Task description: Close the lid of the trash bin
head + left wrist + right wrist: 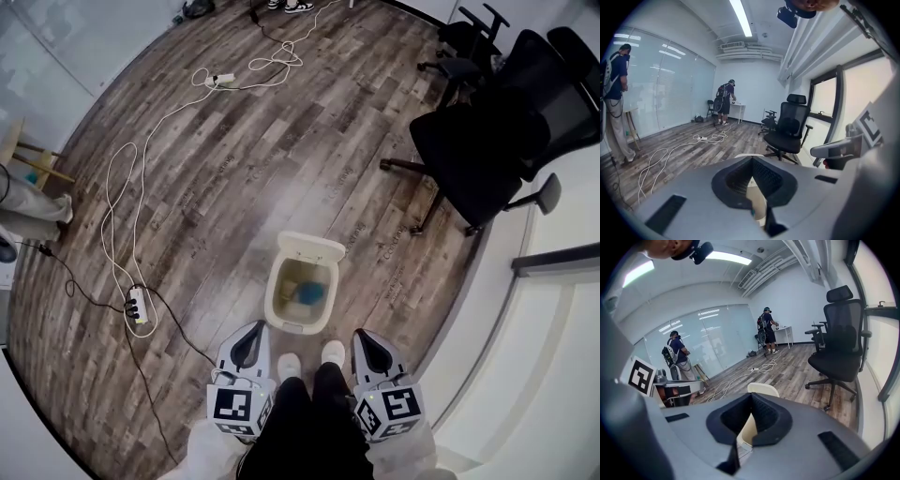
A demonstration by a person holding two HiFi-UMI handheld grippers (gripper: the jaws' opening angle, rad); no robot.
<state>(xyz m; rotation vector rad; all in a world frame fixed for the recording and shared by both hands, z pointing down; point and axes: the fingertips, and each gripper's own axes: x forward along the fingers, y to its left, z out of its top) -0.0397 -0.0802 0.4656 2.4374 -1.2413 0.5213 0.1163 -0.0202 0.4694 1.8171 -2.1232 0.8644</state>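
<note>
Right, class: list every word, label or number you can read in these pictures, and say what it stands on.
No text here can be read.
Floor planks: faint repeated print, too blurred to read.
Left cube, right cube: black-and-white square marker patterns, no letters or numbers.

The left tool (251, 336) and the right tool (363, 339) are held low and level with each other, one on either side of the person's legs (305, 412), and both point forward. On each tool the jaws meet at the tips, and nothing is gripped between them. The marker cubes (239, 411) sit at the rear of each tool, nearest the body, just ahead of pale sleeves (211, 452).
</note>
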